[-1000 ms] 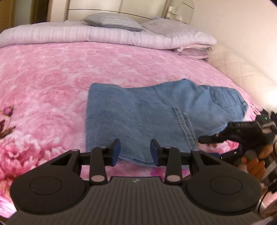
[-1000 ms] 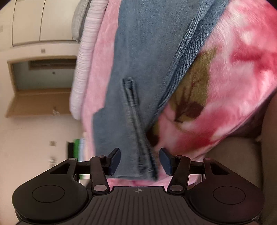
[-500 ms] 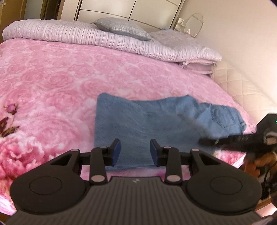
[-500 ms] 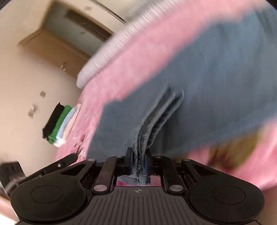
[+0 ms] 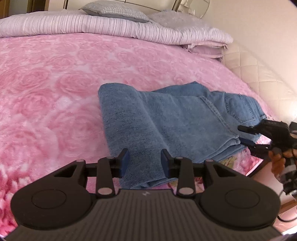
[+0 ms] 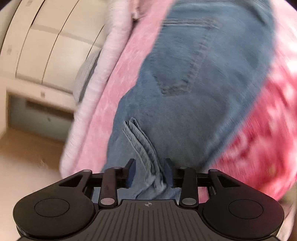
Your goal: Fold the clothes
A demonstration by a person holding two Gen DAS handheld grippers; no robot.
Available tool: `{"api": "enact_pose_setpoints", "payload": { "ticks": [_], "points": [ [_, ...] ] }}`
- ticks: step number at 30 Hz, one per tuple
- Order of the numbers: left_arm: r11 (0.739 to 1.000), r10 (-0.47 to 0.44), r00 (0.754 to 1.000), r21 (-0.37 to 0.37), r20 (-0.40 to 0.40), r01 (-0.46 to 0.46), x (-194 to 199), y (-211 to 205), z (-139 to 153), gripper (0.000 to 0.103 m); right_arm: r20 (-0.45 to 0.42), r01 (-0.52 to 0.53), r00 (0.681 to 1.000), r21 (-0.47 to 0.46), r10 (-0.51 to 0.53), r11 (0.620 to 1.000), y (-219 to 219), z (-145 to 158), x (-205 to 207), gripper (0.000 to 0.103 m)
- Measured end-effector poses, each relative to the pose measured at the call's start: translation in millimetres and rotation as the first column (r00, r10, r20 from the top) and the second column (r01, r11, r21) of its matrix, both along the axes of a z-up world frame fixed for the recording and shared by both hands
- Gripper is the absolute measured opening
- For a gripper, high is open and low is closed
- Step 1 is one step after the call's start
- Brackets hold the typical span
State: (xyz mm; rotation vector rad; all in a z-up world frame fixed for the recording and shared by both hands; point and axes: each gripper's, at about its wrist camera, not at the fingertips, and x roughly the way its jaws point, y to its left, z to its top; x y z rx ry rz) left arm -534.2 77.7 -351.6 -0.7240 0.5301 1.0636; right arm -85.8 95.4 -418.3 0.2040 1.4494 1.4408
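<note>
Blue jeans (image 5: 167,120) lie folded on the pink rose blanket (image 5: 46,96), back pocket toward the right. My left gripper (image 5: 144,159) hovers open over the near folded edge with nothing pinched. In the left wrist view my right gripper (image 5: 244,136) sits at the jeans' right edge, one finger above and one below the cloth. The blurred right wrist view shows the jeans (image 6: 185,92) close up. There my right gripper (image 6: 149,165) is open, and a stitched hem of the denim lies loose between its fingers.
A striped lilac duvet (image 5: 111,29) and pillows (image 5: 115,11) are piled at the head of the bed. A quilted cream panel (image 5: 259,74) borders the bed's right side. A hand (image 5: 278,159) holds the right gripper. Cream wardrobe doors (image 6: 46,46) show in the right wrist view.
Half a second ago my right gripper was shut on the jeans' hem; now its jaws stand apart with the hem loose between them. The jeans lie folded further over. The left gripper stayed open.
</note>
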Motion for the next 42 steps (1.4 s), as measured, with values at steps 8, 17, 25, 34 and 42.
{"api": "enact_pose_setpoints", "payload": {
  "ticks": [8, 17, 25, 34, 42],
  "points": [
    [1.000, 0.002, 1.000, -0.001, -0.018, -0.002, 4.6, -0.7, -3.0, 0.031, -0.184, 0.074, 0.980, -0.010, -0.074, 0.997, -23.8, -1.5, 5.7, 0.038],
    [1.000, -0.001, 1.000, -0.002, -0.008, 0.001, -0.3, -0.5, -4.1, 0.031, -0.267, 0.058, 0.961, -0.080, -0.077, 0.995, -3.8, -17.7, -16.5, 0.038],
    [1.000, -0.012, 1.000, -0.004, -0.005, 0.012, 2.8, 7.6, -3.3, 0.031, 0.033, 0.041, 0.999, -0.046, -0.039, 0.998, 17.3, 3.0, -41.6, 0.007],
    [0.993, -0.111, 0.994, 0.036, 0.008, 0.111, 29.7, 24.1, 11.9, 0.031, 0.487, -0.022, 0.857, 0.360, -0.168, 0.933, -14.8, 80.3, -16.9, 0.006],
    [0.981, -0.193, 0.979, -0.046, -0.059, 0.190, 70.5, 41.2, -17.0, 0.032, 0.091, 0.250, 0.962, 0.075, -0.256, 0.965, -12.2, 0.8, 88.9, 0.013]
  ]
}}
